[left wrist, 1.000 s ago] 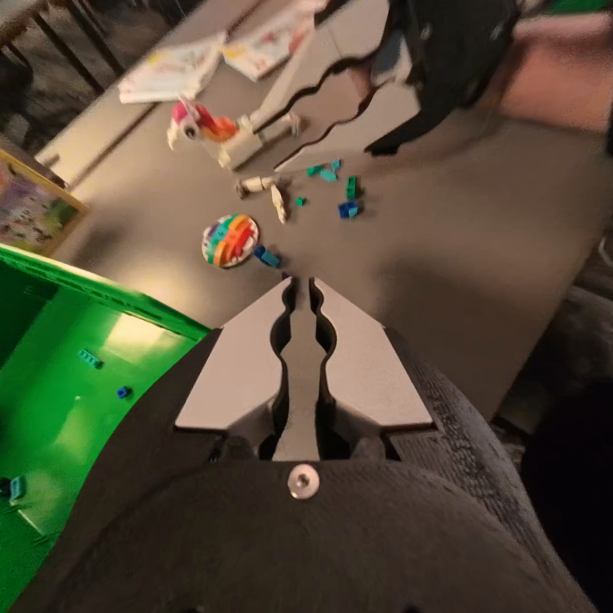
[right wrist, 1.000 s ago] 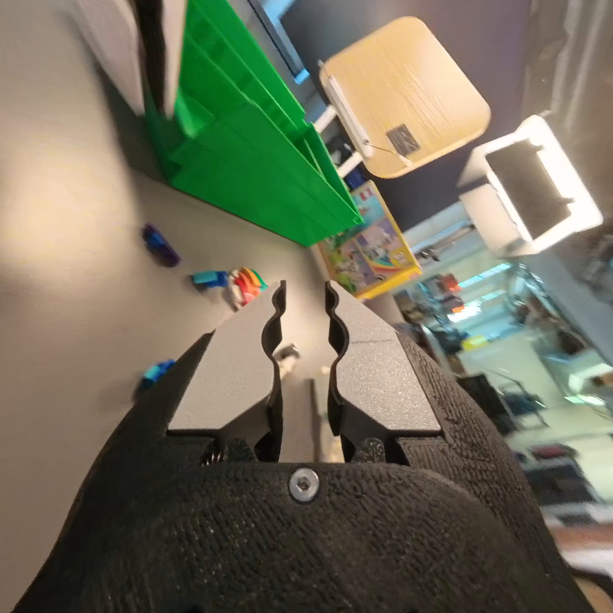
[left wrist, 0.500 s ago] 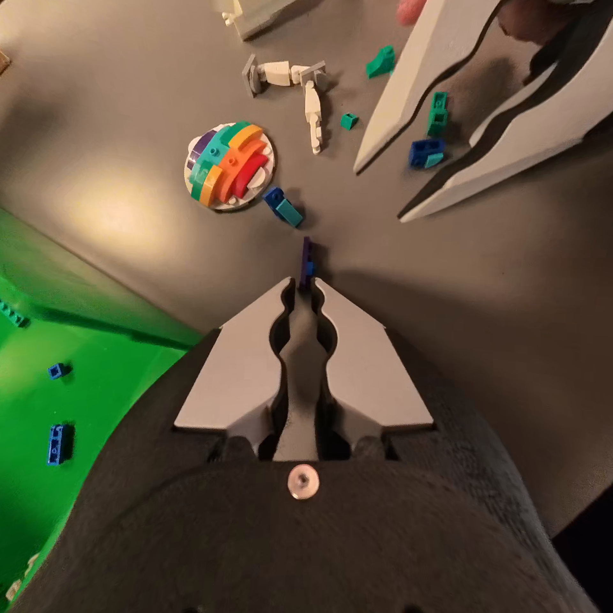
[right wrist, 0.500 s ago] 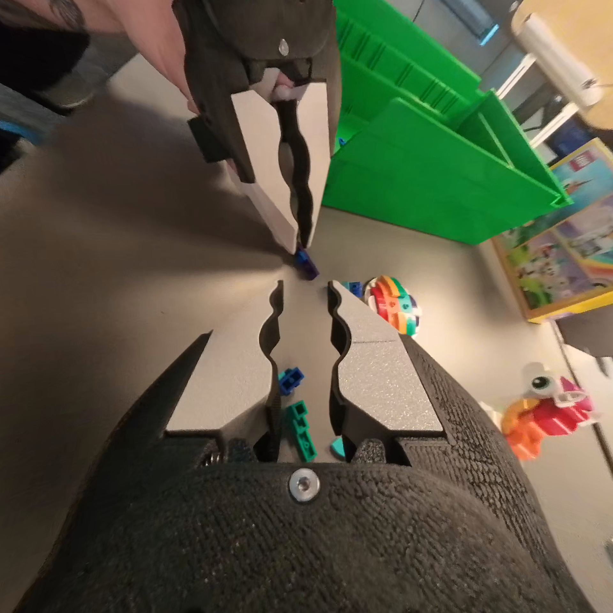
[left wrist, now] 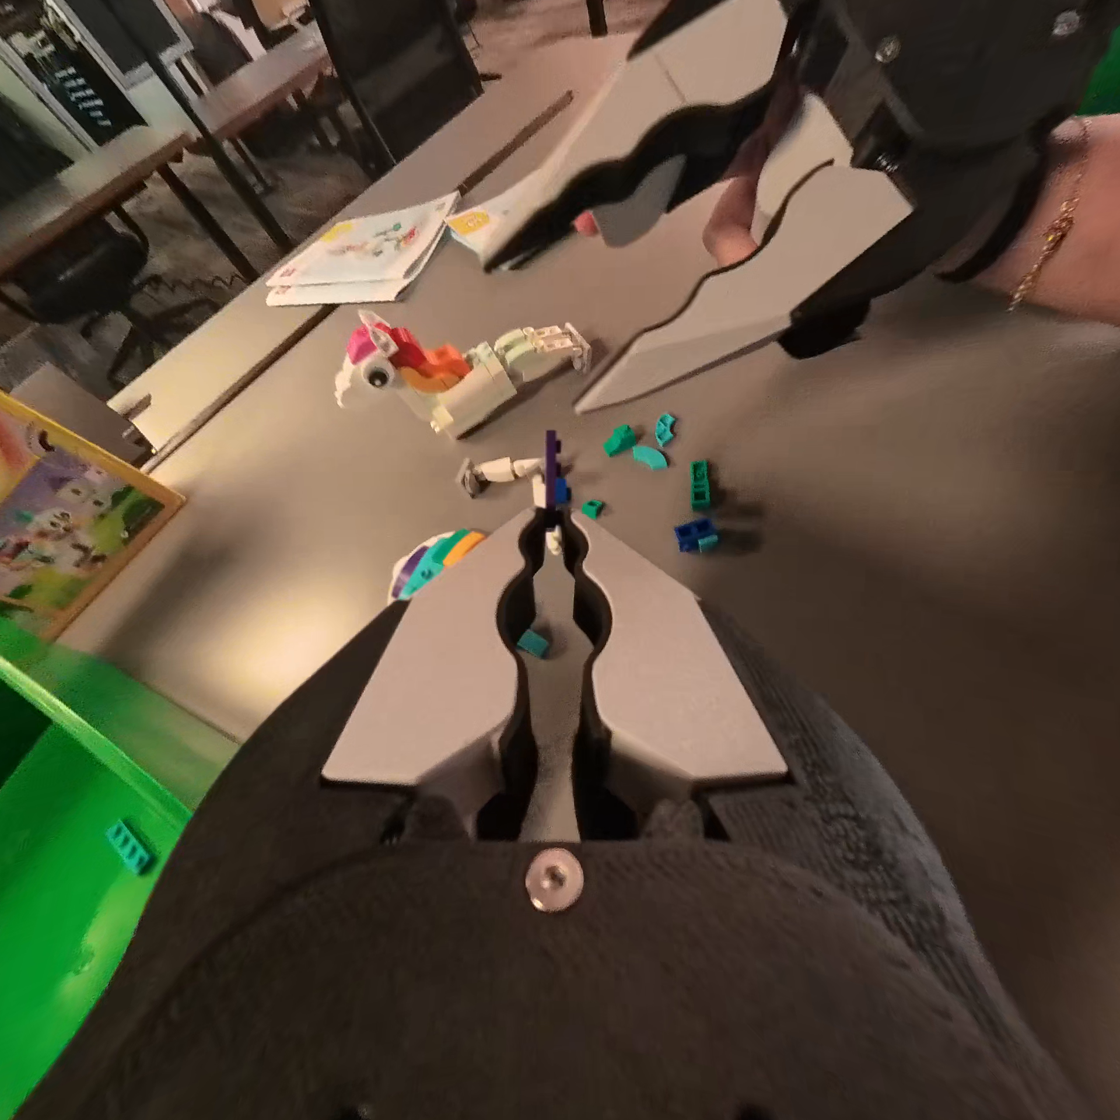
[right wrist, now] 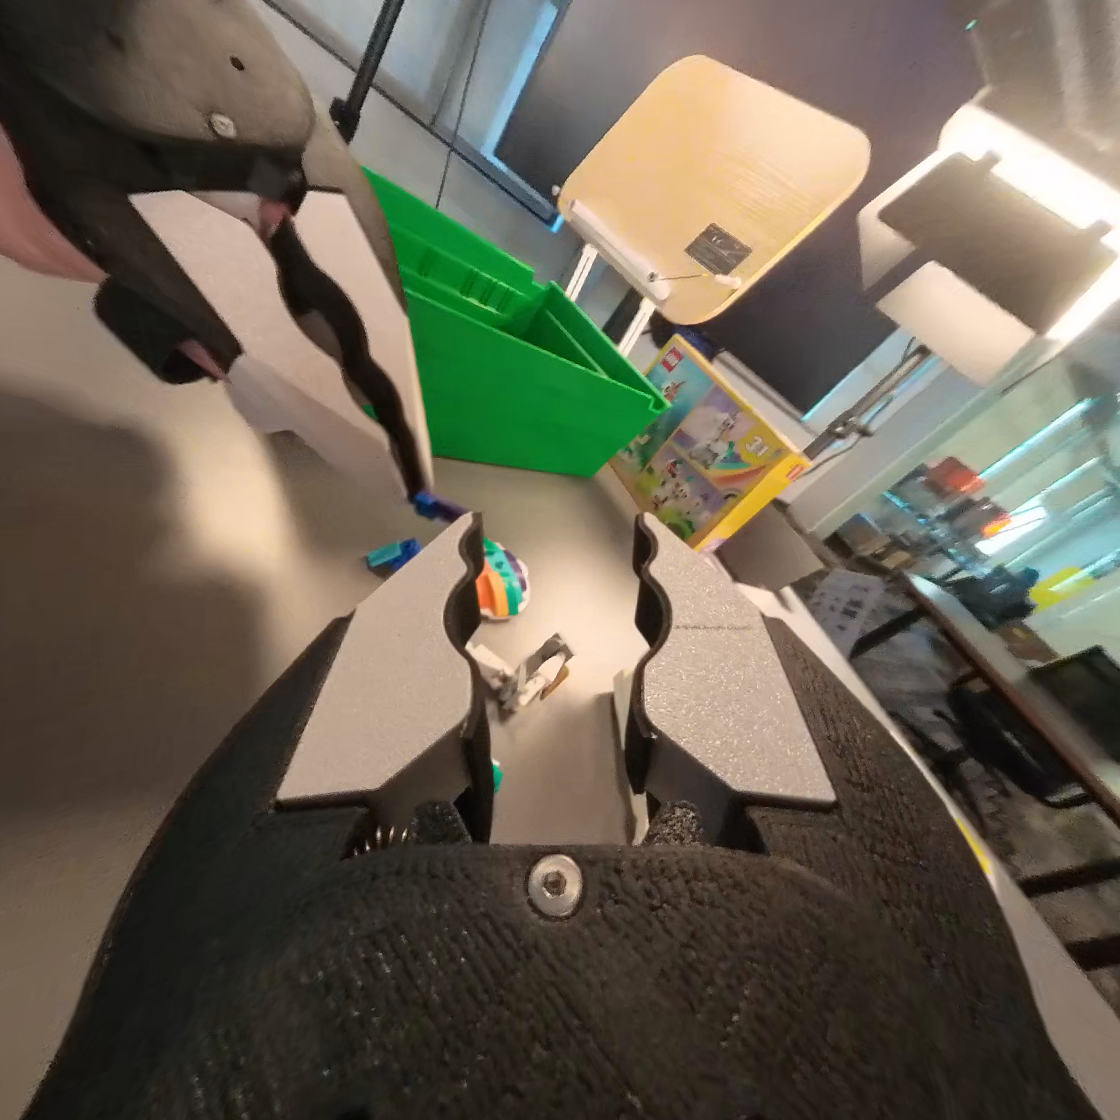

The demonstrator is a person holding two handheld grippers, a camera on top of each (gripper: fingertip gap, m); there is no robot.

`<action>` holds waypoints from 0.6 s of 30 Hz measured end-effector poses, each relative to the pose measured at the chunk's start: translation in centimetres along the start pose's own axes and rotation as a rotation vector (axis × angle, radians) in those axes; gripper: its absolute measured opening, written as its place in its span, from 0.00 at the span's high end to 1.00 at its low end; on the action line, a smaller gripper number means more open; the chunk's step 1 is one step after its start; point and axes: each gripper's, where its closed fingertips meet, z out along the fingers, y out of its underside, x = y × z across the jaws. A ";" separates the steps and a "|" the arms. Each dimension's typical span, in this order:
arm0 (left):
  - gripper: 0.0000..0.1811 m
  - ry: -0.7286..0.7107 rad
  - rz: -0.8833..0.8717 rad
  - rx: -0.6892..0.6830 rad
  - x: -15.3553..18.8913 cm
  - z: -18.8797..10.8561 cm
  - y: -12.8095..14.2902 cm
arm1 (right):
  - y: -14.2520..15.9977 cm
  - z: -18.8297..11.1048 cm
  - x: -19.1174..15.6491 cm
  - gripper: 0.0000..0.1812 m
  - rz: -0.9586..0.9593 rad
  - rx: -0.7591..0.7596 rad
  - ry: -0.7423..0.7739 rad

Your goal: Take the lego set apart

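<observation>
My left gripper (left wrist: 548, 515) is shut on a thin purple plate (left wrist: 551, 473) with a small blue brick (left wrist: 562, 488) stuck to its side. It holds the plate above the grey table (left wrist: 848, 606). The same plate shows in the right wrist view (right wrist: 433, 503), at the tips of the left gripper (right wrist: 418, 485). My right gripper (right wrist: 556, 527) is open and empty; it hovers over the table beyond the plate in the left wrist view (left wrist: 539, 336). The white unicorn body (left wrist: 448, 382) lies on its side. A rainbow disc (left wrist: 436, 560) lies just left of my left fingers.
White leg pieces (left wrist: 503, 470) and loose teal and blue bricks (left wrist: 697, 485) lie scattered on the table. A green bin (left wrist: 73, 788) with a few bricks stands at the left. The set's box (left wrist: 60, 527) and booklets (left wrist: 363, 254) lie farther back.
My left gripper has shut on the purple plate and lifted it off the table. My right gripper has opened wider and drawn back from the loose bricks.
</observation>
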 end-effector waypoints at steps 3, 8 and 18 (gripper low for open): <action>0.98 0.003 -0.028 -0.026 -0.7 0.9 0.4 | 0.8 -0.3 -0.7 0.77 -0.084 -0.042 -0.032; 0.98 0.078 -0.287 0.032 -0.8 1.6 -0.1 | 1.0 0.4 -2.7 0.86 -0.251 -0.081 -0.059; 0.98 0.186 -0.485 0.076 -0.6 1.7 -0.4 | 1.3 1.7 -3.4 0.97 -0.250 -0.127 -0.034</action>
